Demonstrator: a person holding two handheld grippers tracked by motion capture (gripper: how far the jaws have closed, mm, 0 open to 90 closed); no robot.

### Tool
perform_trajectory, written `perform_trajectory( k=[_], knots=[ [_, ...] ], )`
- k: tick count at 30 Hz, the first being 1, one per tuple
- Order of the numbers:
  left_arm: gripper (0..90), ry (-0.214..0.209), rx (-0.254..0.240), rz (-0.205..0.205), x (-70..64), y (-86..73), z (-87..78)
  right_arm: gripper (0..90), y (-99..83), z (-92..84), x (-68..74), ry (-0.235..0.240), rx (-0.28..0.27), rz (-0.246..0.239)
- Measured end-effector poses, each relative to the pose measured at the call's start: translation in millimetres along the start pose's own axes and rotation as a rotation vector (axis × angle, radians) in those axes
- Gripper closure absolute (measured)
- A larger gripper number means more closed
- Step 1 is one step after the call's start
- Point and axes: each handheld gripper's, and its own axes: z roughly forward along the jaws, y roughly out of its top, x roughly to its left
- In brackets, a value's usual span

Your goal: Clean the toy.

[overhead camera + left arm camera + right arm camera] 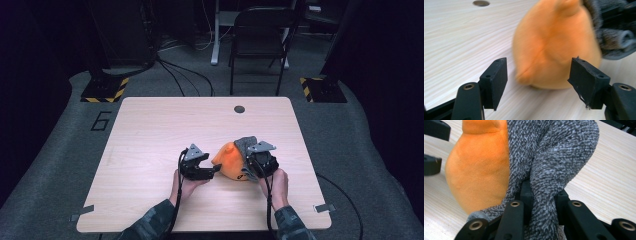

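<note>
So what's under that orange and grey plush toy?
The plush toy rests on the bare wooden table. The right claw pinches its grey part. The spot beneath the toy is covered.

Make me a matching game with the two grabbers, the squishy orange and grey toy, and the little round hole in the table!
Things:
1. left gripper
2. right gripper
3. plush toy
4. round hole

States or places:
A. near the table's far edge
B. jaws open, nothing pressed between them
C. orange body with fuzzy grey part, between the two grippers
D. jaws shut on the toy's grey part

Pairs: 1-B, 2-D, 3-C, 4-A
</note>
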Motion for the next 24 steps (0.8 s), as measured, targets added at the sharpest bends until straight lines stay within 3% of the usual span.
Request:
perform_trajectory(
  k=[4,6,16,18,24],
  knots=[
    [29.7,-0.004,0.016,-0.016,11.2,-5.3,4.0,76.3,0.1,0.3,0.3,0.0,-0.001,-0.001],
    [29.9,-0.003,0.038,0.01,14.1,-6.3,5.6,76.3,-0.1,0.2,0.0,0.001,0.001,0.0],
    [32.2,-0.008,0.035,0.01,9.0,-9.4,19.1,76.2,-1.9,0.3,-0.5,-0.003,-0.006,0.007],
    [35.0,-0.024,0.034,-0.005,7.6,-9.5,20.6,76.3,-2.0,0.4,-0.8,-0.004,-0.002,0.003],
    [55.6,-0.049,0.024,0.018,1.8,-11.4,24.8,76.2,-2.4,0.5,-0.1,-0.005,-0.006,0.0]
  ],
)
